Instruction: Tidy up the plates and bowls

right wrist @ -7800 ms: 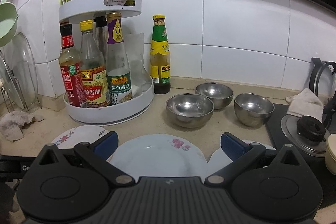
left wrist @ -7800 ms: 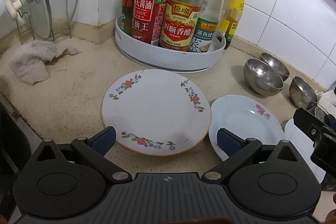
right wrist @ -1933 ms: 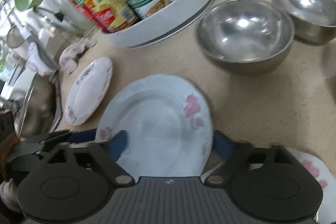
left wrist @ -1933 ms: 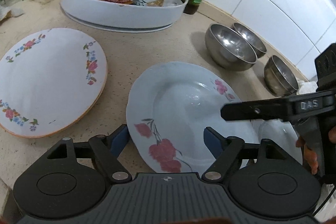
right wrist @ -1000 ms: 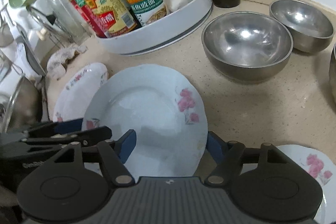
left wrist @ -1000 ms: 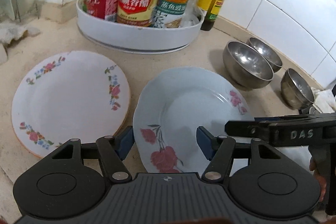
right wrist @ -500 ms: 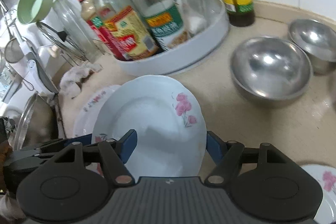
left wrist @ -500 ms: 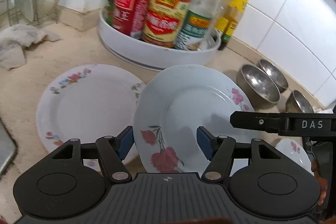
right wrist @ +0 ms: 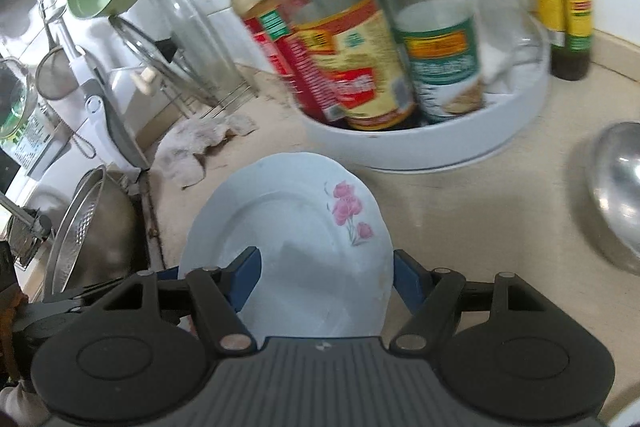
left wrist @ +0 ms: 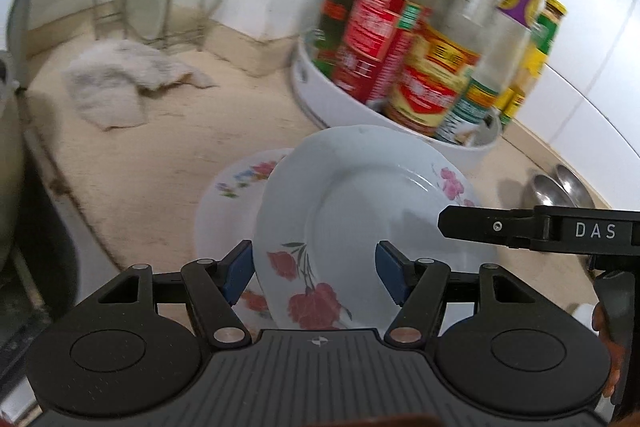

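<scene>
A tiled kitchen corner with a beige counter (left wrist: 160, 163): at the left a rag (left wrist: 120, 83) lies before a glass lid on a rack; next comes the flowered plate (left wrist: 236, 183) flat on the counter; then the pale plate (left wrist: 360, 211), which a second ago rested on the counter beside it and now hangs in the air, its left edge over the flowered plate, the bottle tray (left wrist: 400, 123) close behind; the stacking of plates is thus under way, by my reading, with the steel bowls (left wrist: 560, 187) at the far right untouched. The left gripper (left wrist: 316, 267) has its jaws about half apart with the plate's near rim between the blue pads (the left pad looks to touch the rim, the right stands just off it); the right gripper (right wrist: 326, 277) likewise straddles its side of the plate, jaws half apart, and whether the pads press I cannot tell.
</scene>
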### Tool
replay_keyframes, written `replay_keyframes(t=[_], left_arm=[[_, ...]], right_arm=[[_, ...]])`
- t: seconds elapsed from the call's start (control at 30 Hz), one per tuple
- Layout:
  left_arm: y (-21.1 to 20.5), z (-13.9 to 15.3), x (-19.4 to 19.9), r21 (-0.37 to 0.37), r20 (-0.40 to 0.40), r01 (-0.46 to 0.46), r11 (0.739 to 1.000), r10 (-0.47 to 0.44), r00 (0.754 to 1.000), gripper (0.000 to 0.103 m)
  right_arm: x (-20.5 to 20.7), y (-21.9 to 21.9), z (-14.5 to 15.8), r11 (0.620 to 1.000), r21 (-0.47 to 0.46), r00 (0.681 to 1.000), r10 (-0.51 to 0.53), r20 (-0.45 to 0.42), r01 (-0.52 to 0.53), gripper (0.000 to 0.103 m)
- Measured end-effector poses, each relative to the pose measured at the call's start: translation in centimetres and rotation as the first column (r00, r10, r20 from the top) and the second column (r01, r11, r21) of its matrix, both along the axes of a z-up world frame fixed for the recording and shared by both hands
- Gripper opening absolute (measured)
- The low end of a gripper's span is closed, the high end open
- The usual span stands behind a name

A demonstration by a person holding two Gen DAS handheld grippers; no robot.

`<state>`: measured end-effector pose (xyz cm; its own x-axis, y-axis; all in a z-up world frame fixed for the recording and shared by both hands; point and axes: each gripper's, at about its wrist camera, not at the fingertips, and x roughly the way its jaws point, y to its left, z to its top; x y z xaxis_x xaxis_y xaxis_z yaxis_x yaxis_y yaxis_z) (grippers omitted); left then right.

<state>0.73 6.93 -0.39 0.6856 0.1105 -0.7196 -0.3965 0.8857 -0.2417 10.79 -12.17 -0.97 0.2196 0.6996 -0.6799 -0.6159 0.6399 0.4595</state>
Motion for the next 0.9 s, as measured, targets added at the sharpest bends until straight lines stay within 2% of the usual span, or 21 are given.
replay_keyframes(t=[0.37,0.47,0.9], left_arm=[[3.6,-0.9,0.1,0.006,-0.018,-0.036,0.999,0.036,0.999,0.072],[4.1,-1.1,0.3,0.021,-0.020,-0.030,0.999,0.031,0.999,0.072],[5.3,-3.0,1.6,-0.017,-0.054,0.010,1.000,-0.011,0.998,0.072]], right_arm=[[0.5,5.0,-0.7,1.000,-0.009,1.000,0.020,-0.016,-0.020,0.069],[0.7,5.6,-1.0,1.000,-0.014,1.000,0.018,-0.026,-0.018,0.069],[1.5,6.9,-2.2,0.998,-0.059,0.999,-0.030,-0.018,0.029,0.069]])
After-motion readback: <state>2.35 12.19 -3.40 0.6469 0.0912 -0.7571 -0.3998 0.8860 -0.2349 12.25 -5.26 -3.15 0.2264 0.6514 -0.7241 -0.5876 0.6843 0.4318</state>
